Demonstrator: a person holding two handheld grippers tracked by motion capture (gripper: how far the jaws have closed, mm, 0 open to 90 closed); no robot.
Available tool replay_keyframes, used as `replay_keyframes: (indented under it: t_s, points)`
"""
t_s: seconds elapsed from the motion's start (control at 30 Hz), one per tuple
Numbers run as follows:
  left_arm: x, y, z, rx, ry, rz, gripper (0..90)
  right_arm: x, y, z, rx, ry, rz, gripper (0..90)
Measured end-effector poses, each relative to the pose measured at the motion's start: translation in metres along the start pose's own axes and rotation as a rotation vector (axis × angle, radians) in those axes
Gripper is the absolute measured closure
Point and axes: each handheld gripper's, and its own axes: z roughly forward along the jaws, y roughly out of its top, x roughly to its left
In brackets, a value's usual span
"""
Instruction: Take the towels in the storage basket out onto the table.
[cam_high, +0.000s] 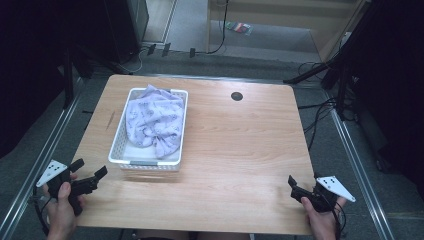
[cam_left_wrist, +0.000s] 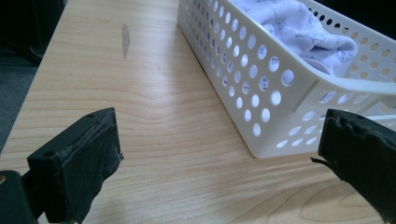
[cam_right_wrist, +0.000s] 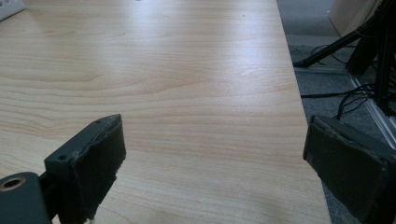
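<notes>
A white perforated basket (cam_high: 118, 142) stands on the left half of the wooden table (cam_high: 235, 150). A crumpled lilac patterned cloth (cam_high: 155, 117) lies inside it, with part reaching the near end. My left gripper (cam_high: 90, 175) rests at the table's near left corner, jaws wide open and empty, short of the basket's near corner. In the left gripper view the basket (cam_left_wrist: 261, 93) and cloth (cam_left_wrist: 299, 28) lie just ahead, to the right. My right gripper (cam_high: 303, 186) sits at the near right corner, also open, with bare wood between its jaws (cam_right_wrist: 215, 140).
A round black cable hole (cam_high: 237, 96) sits near the table's far edge. Metal rails run along both sides of the table on the floor. Cables and dark stands (cam_high: 345, 85) crowd the floor to the right and behind.
</notes>
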Motion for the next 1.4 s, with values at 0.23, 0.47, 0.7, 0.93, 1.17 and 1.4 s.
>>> replay_keyframes:
  t_s: [0.23, 0.47, 0.7, 0.93, 1.17, 1.4]
  points:
    - [0.003, 0.001, 0.001, -0.003, 0.003, -0.013, 0.0, 0.000, 0.000, 0.001, 0.001, -0.014, 0.007, 7.0]
    - [0.005, 0.007, -0.002, 0.022, -0.020, -0.008, 0.0, 0.001, 0.000, 0.002, 0.003, -0.018, 0.008, 7.4]
    - [0.001, 0.013, -0.004, 0.015, -0.028, -0.010, 0.0, 0.005, -0.001, 0.005, 0.013, -0.042, -0.019, 7.6]
    - [-0.005, 0.027, -0.009, -0.009, -0.035, -0.016, 0.0, 0.007, -0.001, 0.008, 0.046, -0.055, -0.029, 7.6]
    - [-0.017, 0.042, -0.008, 0.008, -0.039, 0.026, 0.0, 0.007, -0.002, 0.007, 0.047, -0.052, -0.024, 7.6]
    - [-0.030, 0.059, 0.000, 0.034, -0.057, 0.044, 0.0, 0.008, -0.002, 0.007, 0.045, -0.059, -0.035, 7.6]
